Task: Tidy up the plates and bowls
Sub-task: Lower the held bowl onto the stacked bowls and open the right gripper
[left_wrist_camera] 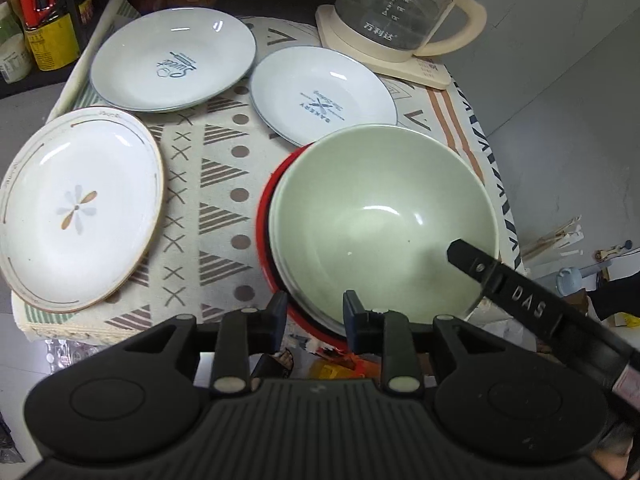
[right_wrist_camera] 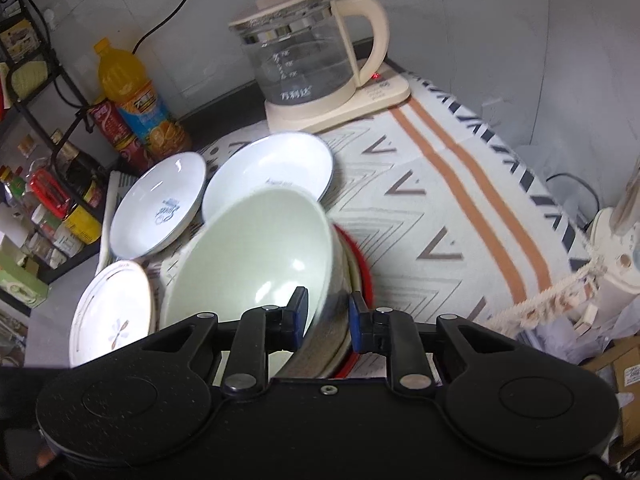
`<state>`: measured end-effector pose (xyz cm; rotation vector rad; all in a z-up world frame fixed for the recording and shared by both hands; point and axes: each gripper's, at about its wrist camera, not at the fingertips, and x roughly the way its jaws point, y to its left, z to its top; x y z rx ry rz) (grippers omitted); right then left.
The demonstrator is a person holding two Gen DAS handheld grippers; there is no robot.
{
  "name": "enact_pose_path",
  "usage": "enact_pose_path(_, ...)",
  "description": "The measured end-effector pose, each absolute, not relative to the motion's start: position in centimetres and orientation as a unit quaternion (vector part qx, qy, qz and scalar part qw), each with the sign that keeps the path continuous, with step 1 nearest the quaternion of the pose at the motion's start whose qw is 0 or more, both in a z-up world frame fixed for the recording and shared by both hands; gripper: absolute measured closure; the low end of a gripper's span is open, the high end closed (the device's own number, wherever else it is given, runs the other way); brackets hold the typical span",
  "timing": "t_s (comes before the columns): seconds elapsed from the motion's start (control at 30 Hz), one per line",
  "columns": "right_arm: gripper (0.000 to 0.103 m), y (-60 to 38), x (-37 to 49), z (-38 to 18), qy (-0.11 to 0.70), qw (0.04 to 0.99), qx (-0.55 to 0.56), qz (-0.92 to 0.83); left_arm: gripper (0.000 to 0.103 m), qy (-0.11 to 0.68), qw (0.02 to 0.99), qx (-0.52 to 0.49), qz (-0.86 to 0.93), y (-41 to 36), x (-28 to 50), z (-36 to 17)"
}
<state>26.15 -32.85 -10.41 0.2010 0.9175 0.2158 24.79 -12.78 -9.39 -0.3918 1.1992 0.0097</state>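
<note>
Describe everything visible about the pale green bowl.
The pale green bowl looks like glossy glazed ceramic: round, deep, empty, with a lighter rim. It sits nested in a white bowl inside a red bowl on the patterned tablecloth. The right gripper has its jaws astride the near rim; the left gripper straddles the stack's edge.

1. The green bowl is showing a smooth, glossy glazed surface.
2. The patterned cloth is looking woven and matt.
3. The kettle is showing clear glass with cream plastic.
4. The tongs are looking like matt black plastic.
</note>
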Motion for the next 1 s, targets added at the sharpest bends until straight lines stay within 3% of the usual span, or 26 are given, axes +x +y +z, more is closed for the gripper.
enact_pose_path(0.3, 0.085, -33.2, 25.8, -9.5, 0.431, 0.891, 0.098, 0.099, 0.076, 0.554, 0.811, -0.188, 0.018, -12.1, 24.0, -8.8)
enact_pose_path(0.6, 0.086, -33.8, 23.8, -10.0, 0.434, 0.892, 0.097, 0.086, 0.068, 0.546, 0.815, -0.191, 0.029, -11.6, 21.7, -8.2)
enact_pose_path(0.8, 0.084, -33.7, 21.7, -9.8, 0.433, 0.891, 0.103, 0.085, 0.051, 0.526, 0.829, -0.186, 0.045, -11.0, 19.5, -7.2)
enact_pose_path(1.0, 0.060, -32.1, 19.7, -8.7, 0.419, 0.896, 0.090, 0.112, 0.033, 0.514, 0.834, -0.192, 0.058, -9.7, 16.9, -6.6)
